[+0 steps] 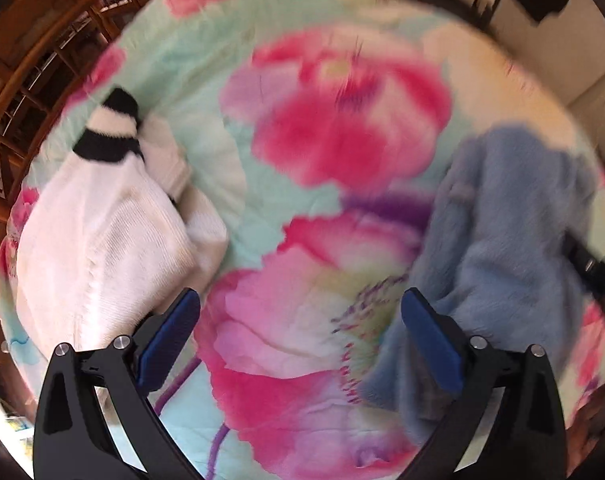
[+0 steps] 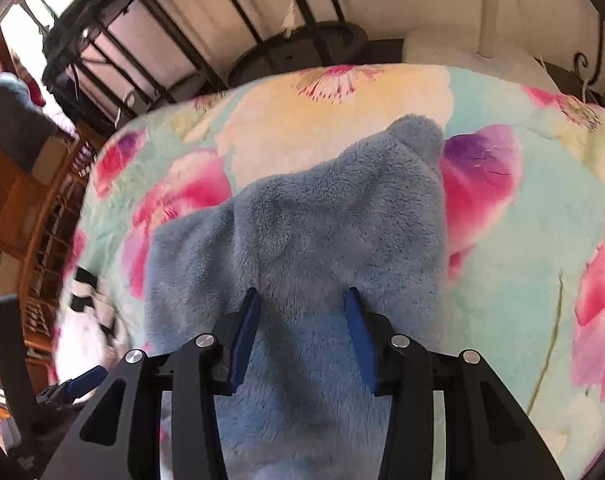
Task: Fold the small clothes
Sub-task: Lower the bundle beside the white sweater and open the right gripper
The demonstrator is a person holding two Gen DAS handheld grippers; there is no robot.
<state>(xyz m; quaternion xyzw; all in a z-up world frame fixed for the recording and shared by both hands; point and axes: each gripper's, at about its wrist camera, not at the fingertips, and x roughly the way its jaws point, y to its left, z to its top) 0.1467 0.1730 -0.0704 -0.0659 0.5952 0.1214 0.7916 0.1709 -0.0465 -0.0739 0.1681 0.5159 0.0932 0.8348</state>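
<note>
A fuzzy blue garment lies on the floral blanket. My right gripper sits over its near part, jaws partly closed with blue fleece bunched between the pads. In the left wrist view the blue garment lies at the right and a white knit garment with black stripes lies at the left. My left gripper is open and empty above the blanket between the two garments. The white striped garment also shows in the right wrist view.
A wooden lattice bed frame runs along the left edge. A black metal rail and a white wall stand behind the bed. The left gripper's blue pad shows at the lower left of the right wrist view.
</note>
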